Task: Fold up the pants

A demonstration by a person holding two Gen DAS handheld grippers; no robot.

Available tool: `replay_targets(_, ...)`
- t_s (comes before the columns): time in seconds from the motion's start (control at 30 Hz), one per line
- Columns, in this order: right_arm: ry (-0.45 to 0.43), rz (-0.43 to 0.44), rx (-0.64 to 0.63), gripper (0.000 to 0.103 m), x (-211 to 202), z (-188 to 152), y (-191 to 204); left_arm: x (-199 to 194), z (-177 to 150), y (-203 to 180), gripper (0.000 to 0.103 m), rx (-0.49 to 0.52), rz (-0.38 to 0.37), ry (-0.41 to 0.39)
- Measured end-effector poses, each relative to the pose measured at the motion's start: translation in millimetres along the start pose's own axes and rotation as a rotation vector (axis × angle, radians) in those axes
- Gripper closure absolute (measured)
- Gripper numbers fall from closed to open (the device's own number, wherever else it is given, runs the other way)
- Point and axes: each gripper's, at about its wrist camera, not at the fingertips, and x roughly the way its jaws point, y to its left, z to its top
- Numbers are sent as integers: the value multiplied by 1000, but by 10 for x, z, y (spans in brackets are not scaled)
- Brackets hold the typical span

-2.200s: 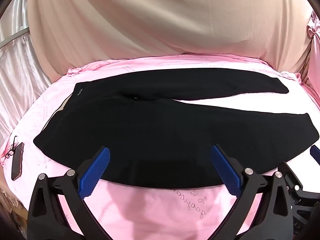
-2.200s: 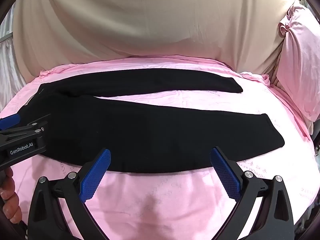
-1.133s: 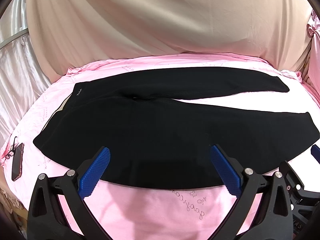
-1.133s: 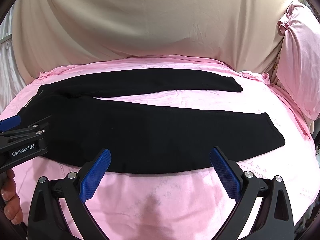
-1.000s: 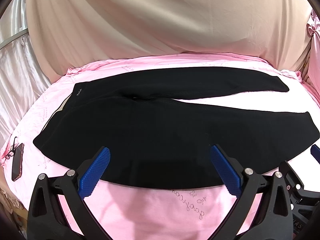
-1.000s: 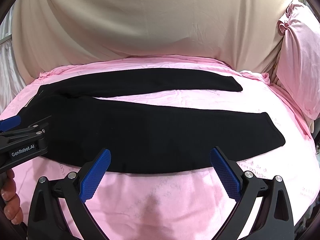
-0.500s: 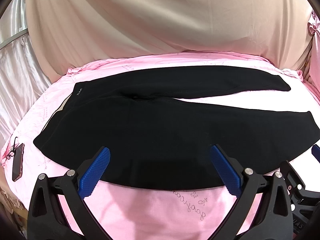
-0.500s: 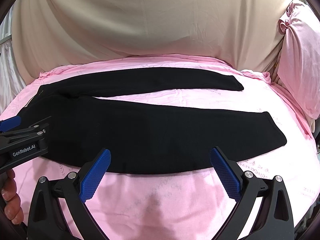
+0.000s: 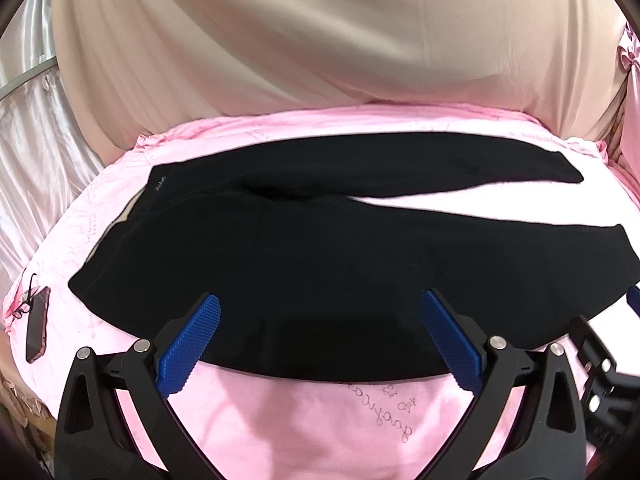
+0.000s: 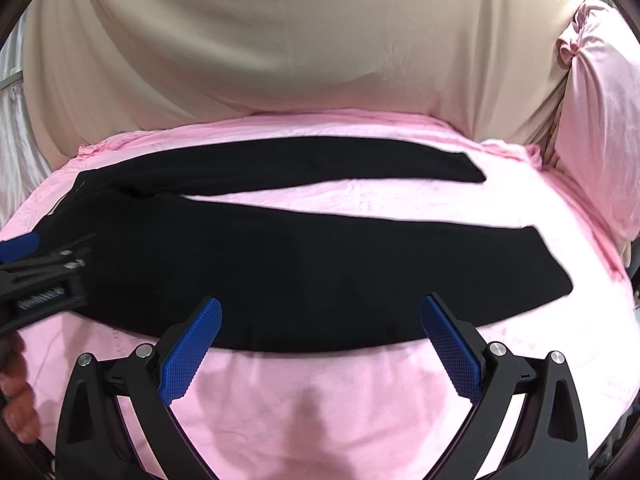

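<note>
left gripper (image 9: 320, 322): ribbed blue pads spread wide, empty | right gripper (image 10: 320, 322): same | black matte pants (image 9: 304, 272) flat on wrinkled pink sheet (image 9: 320, 420), waistband 9 o'clock, legs forking toward 3 | phone (image 9: 37, 330) at 8

Near edge: bare pink sheet (image 10: 320, 408) lies open below the pants (image 10: 304, 272).
Gap between legs: sheet shows, widening rightward.
Left edge: phone (image 9: 37, 330) lies on the sheet.
Far side: beige drape (image 9: 320, 40) closes it off.
</note>
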Motion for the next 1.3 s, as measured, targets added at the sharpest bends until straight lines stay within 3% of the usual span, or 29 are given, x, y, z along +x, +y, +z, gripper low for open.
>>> replay_targets(0.23,-117,-163,16,5,2,321,-749,-275,514,348,5,-2,49,-122)
replay_targets(0.37,-175,-203,-35,5,366,665,-1279,-192,888,572,5,-26,73,-192)
replay_targets(0.5,-129,-162,-119,8,1057,1044,-1719,322,1168,799,5,-58,100,-108)
replay_targets(0.53,-109,-144,-94,7,1226,1127,-1845,509,1215,885,5,-75,96,-67)
replay_targets(0.67,-35,23,124,7,1935,1448,-2442,914,1444,1304,5,-149,142,-69)
replay_targets(0.83,121,16,1,7,2690,1567,-2277,1827,1567,2157,5,-291,178,73)
replay_targets(0.97,202,9,-66,9,3050,1633,-2165,2188,1570,2831,5,-383,257,115)
replay_targets(1.03,214,29,-68,33,3090,1629,-2131,2354,1557,3109,5,-422,259,135)
replay_targets(1.07,220,68,-49,41,3088,1613,-2125,2475,1543,3229,5,-436,256,163)
replay_targets(1.13,217,98,-13,76,3051,1603,-2142,2707,1541,3470,6,-486,251,216)
replay_targets(1.2,216,99,14,95,3003,1590,-2163,2928,1536,3606,6,-523,197,269)
replay_targets(1.3,213,109,58,97,2963,1576,-2205,3171,1572,3559,9,-471,239,304)
